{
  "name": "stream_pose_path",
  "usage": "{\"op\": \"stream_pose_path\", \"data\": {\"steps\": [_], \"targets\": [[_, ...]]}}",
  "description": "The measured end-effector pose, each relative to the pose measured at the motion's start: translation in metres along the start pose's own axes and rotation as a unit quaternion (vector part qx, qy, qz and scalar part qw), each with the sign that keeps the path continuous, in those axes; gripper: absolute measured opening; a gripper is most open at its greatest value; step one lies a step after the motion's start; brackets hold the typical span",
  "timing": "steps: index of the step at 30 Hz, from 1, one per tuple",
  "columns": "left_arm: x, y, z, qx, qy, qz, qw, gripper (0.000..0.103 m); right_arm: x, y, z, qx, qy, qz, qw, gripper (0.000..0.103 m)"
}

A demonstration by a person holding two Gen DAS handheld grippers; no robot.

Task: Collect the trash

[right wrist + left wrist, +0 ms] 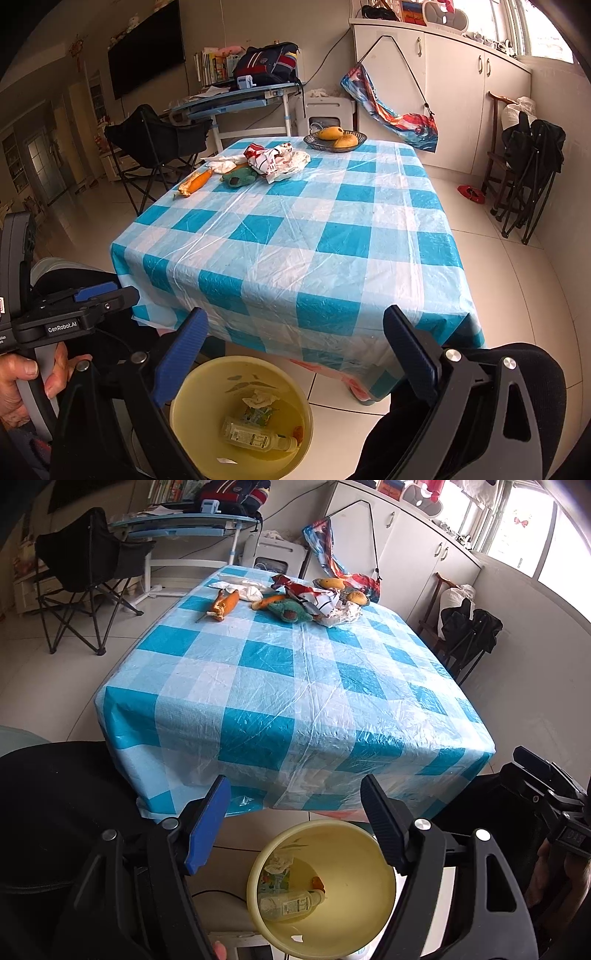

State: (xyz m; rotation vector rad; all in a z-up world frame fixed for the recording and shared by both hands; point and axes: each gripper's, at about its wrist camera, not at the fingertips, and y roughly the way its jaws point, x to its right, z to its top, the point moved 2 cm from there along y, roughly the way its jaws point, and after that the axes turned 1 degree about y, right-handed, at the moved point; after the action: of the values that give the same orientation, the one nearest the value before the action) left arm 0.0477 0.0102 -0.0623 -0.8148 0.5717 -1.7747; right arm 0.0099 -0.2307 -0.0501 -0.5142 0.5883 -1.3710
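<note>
A yellow bin (380, 871) (184, 395) stands on the floor at the near edge of the table; inside lie a clear plastic bottle (291, 904) (255, 437), crumpled paper (260, 398) and a small carton. My left gripper (295, 794) hangs open above the bin, nothing between its fingers. My right gripper (295, 328) is also open and empty, over the bin and the table's near edge. At the far end of the blue-checked table (295, 686) (314, 236) lie an orange peel (223, 605) (195, 182), a green scrap (290, 611) (239, 176), white tissue (243, 587) and a crumpled wrapper (321, 602) (275, 158).
A dish of yellow fruit (336, 140) (345, 590) sits at the table's far corner. A black folding chair (79, 572) (155, 144) stands to the far left, folded chairs (528, 162) lean by the right wall. A hand (22, 380) holds the left gripper's handle.
</note>
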Motion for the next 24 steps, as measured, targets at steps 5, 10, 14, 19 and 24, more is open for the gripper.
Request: {"op": "stream_pose_path", "data": {"steps": [5,10,14,19,24], "targets": [[0.0021,-0.0013,0.0006,0.004,0.006,0.0,1.0,0.07,-0.0001,-0.0001,0.0,0.0,0.0,0.0,1.0,0.092],[0.0006,-0.0007,0.0008,0.002,0.002,0.002,1.0,0.07,-0.0003,-0.0002,-0.0001,0.0,0.0,0.0,1.0,0.092],[0.0007,0.0001,0.0007,0.001,0.003,-0.001,1.0,0.07,-0.0001,0.0002,0.0,0.0,0.0,0.0,1.0,0.092],[0.0071,0.0012,-0.0007,-0.003,0.018,-0.009,0.9998,0.07,-0.0013,0.0002,0.0001,-0.002,-0.002,-0.002,1.0,0.092],[0.0029,0.0004,0.0003,-0.001,0.01,-0.007,0.9999,0.07,-0.0014,0.0006,0.0003,-0.004,-0.004,-0.003,1.0,0.092]]}}
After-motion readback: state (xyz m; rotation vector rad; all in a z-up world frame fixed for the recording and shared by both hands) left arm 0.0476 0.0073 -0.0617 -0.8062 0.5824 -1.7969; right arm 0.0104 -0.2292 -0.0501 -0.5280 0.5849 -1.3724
